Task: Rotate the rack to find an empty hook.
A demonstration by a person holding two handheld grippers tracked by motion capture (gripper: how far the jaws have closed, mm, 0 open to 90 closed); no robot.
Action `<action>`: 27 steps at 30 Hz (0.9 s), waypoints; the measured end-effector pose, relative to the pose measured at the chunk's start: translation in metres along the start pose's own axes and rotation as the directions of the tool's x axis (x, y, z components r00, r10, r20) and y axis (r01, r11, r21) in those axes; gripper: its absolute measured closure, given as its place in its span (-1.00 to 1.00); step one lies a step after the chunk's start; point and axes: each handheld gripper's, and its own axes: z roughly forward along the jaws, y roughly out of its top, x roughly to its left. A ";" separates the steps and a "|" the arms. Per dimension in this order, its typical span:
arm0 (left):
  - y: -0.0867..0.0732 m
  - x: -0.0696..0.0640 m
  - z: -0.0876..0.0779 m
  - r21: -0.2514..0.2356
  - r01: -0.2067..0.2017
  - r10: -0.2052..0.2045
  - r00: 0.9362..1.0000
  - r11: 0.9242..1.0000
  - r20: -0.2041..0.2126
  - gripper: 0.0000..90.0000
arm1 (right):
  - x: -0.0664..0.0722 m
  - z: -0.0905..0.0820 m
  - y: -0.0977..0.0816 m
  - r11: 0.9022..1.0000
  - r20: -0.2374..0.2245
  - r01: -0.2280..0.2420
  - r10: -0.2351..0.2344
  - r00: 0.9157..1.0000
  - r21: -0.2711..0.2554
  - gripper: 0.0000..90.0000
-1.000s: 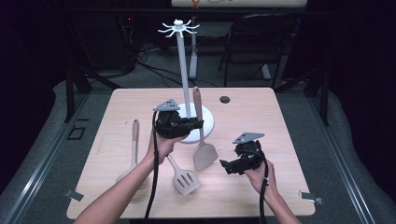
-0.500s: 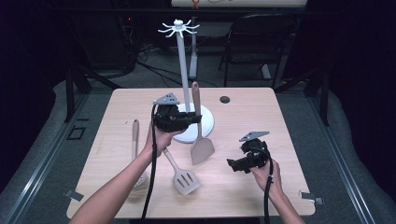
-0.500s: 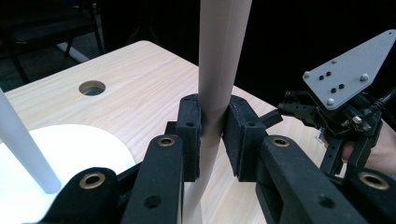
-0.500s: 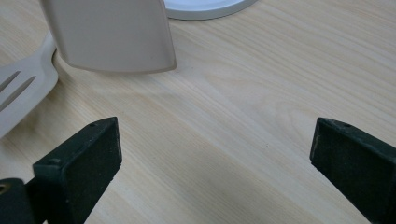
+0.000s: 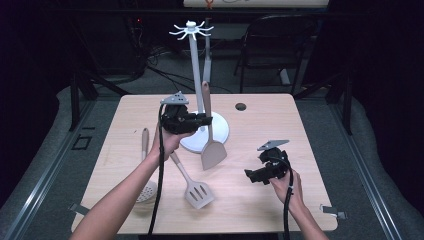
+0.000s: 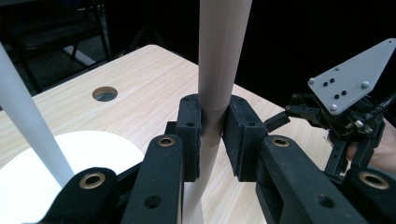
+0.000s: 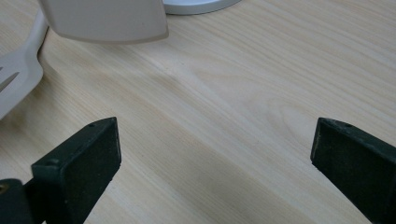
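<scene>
Turner: clamped by its handle in the left gripper; upright, blade down, blade low above the table at the front edge of the stand base. Raised and carried toward the stand since a second ago; blade then farther forward on the table, now just beside the base.
Turner handle: pinched between the two black pads in the left gripper view; no gap either side. Handle end close to the stand pole, well below the hooks.
Left gripper: closed on the handle, grip unchanged over the last second; held level, jaws pointing toward the pole.
Meaning for the task: lift under way, judged an early stage of hanging the turner on the stand; further rise needed before the handle end reaches a hook.
Right gripper: jaws wide apart, nothing between them; bare wood between the pads in the right gripper view. Low over the table, well apart from the stand; place little changed.
Slotted spatula: flat on the table, near the left forearm, unmoved.
Skimmer: flat on the table at the left, partly hidden by the forearm, unmoved.
Risk: handle slipping in the pads, or blade striking the base, if swung sideways.
</scene>
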 end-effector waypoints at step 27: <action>0.038 0.018 -0.008 0.012 -0.051 0.051 0.998 0.999 -0.035 0.70 | 0.002 0.005 0.001 0.999 -0.006 0.020 -0.020 1.000 0.030 -0.95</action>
